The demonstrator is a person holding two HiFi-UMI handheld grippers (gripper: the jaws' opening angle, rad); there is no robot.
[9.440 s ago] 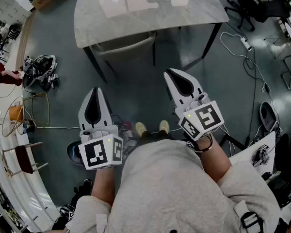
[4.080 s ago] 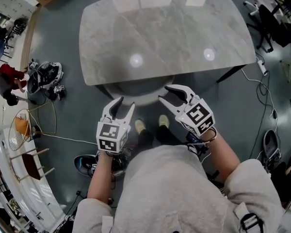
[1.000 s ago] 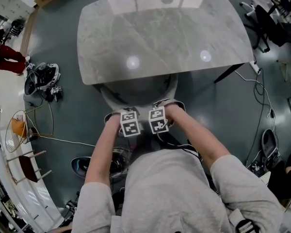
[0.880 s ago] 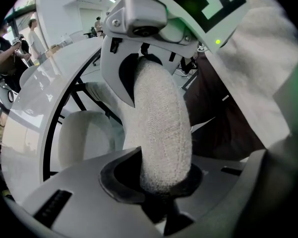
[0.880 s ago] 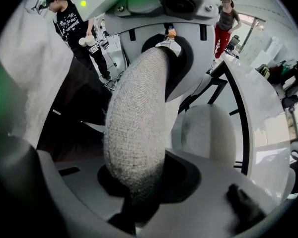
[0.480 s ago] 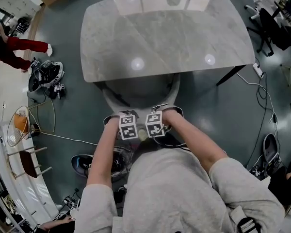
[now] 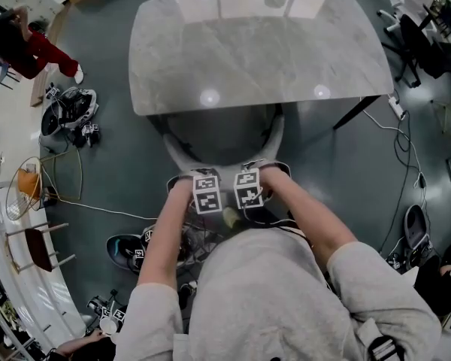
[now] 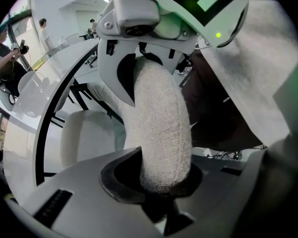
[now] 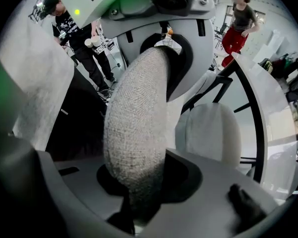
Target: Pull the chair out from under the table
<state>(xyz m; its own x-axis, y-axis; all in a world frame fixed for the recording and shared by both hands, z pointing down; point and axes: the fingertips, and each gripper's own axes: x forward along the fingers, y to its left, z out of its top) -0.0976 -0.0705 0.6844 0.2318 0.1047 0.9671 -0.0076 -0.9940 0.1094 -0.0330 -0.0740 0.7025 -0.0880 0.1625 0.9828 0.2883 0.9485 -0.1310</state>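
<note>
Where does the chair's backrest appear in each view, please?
Head view: the backrest curves across the centre, just below the table.
Left gripper view: centre, a thick fabric roll rising from the bottom.
Right gripper view: slightly left of centre, the same roll.
Shared landmark: the table, at the left in the left gripper view, at the right in the right one.

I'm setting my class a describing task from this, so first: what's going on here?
A person stands at a table with a claw in each hand. The left claw is clamped on the padded back of the chair. The right claw has the same back between its jaws, which are opening. The chair is only partly out, with its front under the table edge.
</note>
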